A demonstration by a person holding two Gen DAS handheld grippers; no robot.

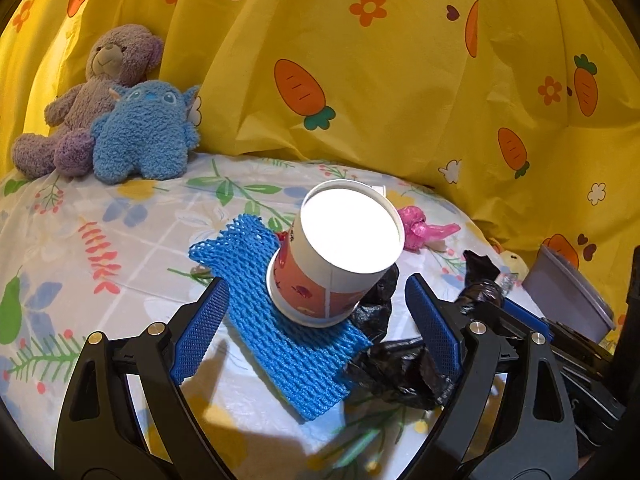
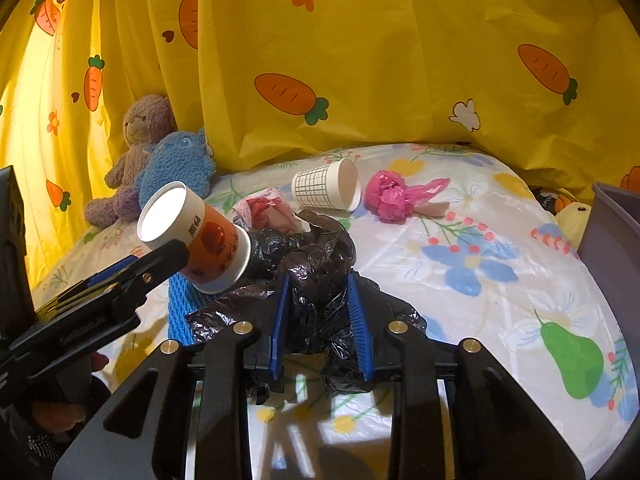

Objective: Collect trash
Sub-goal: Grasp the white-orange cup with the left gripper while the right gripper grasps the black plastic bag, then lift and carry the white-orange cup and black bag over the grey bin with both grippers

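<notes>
My right gripper (image 2: 319, 320) has its jaws pinched on the crumpled black bag (image 2: 316, 256). My left gripper (image 1: 316, 320) gapes wide, jaws flanking the tilted orange paper cup (image 1: 340, 252) on blue foam netting (image 1: 280, 320). Pink bag (image 2: 390, 196) and checked cup (image 2: 326, 186) lie beyond on the floral tabletop (image 2: 500, 280).

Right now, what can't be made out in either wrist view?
- Grey bin: cut off by the right edge in both views; contents unseen.
- Red-and-white wrapper: hidden in the left wrist view behind the orange cup.
- Yellow toy: mostly hidden behind the bin.
</notes>
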